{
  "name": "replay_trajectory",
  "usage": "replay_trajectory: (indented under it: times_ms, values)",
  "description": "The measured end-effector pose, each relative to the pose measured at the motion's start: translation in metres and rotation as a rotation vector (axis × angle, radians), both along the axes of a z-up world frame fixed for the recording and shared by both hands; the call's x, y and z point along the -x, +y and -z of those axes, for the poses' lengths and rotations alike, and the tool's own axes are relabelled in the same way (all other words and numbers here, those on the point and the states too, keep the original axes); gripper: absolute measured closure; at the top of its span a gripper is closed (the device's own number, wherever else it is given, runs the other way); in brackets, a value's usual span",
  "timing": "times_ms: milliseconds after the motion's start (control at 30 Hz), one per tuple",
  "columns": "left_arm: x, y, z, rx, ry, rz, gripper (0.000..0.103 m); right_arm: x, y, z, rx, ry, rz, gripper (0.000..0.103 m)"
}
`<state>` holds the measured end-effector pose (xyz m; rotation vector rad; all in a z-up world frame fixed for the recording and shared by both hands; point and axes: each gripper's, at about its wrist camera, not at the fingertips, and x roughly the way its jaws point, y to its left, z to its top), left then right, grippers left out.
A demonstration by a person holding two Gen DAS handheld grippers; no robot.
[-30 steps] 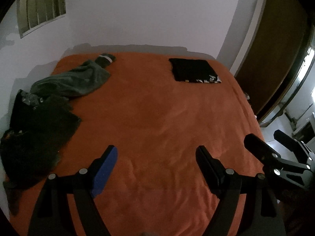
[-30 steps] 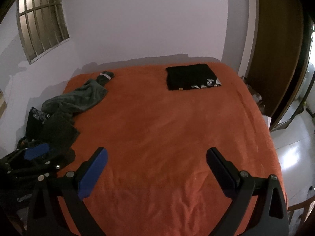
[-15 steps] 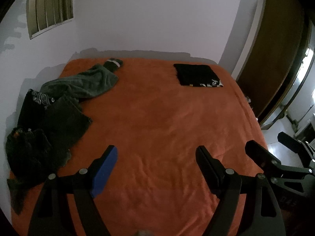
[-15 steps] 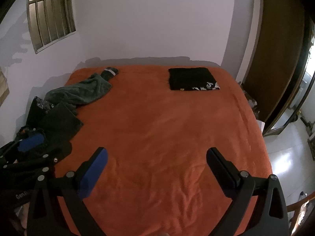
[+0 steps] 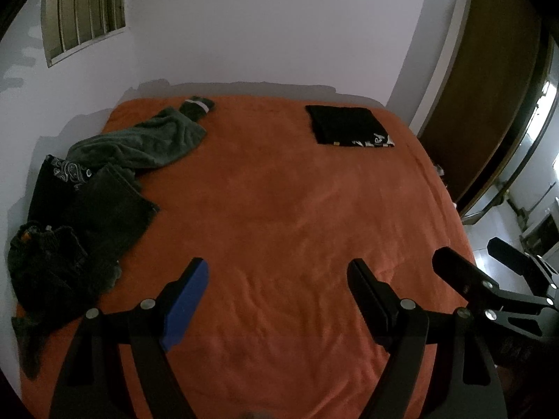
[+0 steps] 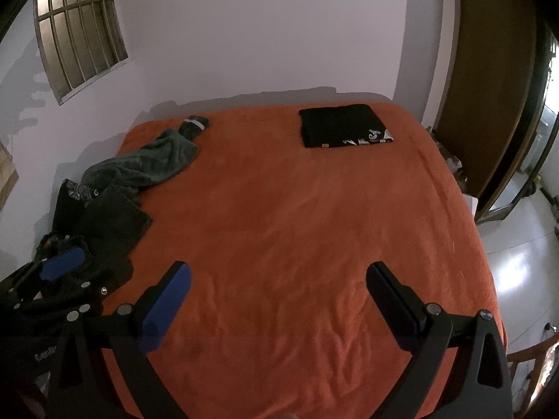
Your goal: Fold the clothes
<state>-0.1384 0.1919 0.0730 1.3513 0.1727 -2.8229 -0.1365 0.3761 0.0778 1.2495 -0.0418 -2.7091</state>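
Left wrist view: the left gripper (image 5: 277, 272) is wide apart over bare orange bed (image 5: 279, 216). The right gripper (image 6: 277, 276) is wide apart too, holding nothing, with the messy clothes (image 6: 104, 209) far left by the bed's edge.

Bed (image 5: 279, 209): orange cover
Folded black shirt (image 5: 346, 127): far right
Unfolded clothes pile (image 5: 87, 202): left edge
Left gripper (image 5: 277, 281): fingers (image 5: 188, 293) apart, empty

Not much for you to read here. The folded black shirt (image 6: 340, 126) at the far end of the bed has white lettering along its near edge, too small and warped to make out. In your right wrist view there's pale lettering on the left gripper (image 6: 52, 272) body, cut off and unreadable.
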Motion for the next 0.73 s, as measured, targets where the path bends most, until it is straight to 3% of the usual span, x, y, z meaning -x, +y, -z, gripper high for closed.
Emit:
replay_trajectory:
  times_ms: [733]
  values:
    - [0.002, 0.005, -0.001, 0.002, -0.003, 0.013, 0.021, 0.003, 0.012, -0.002, 0.011, -0.002, -0.003, 0.003]
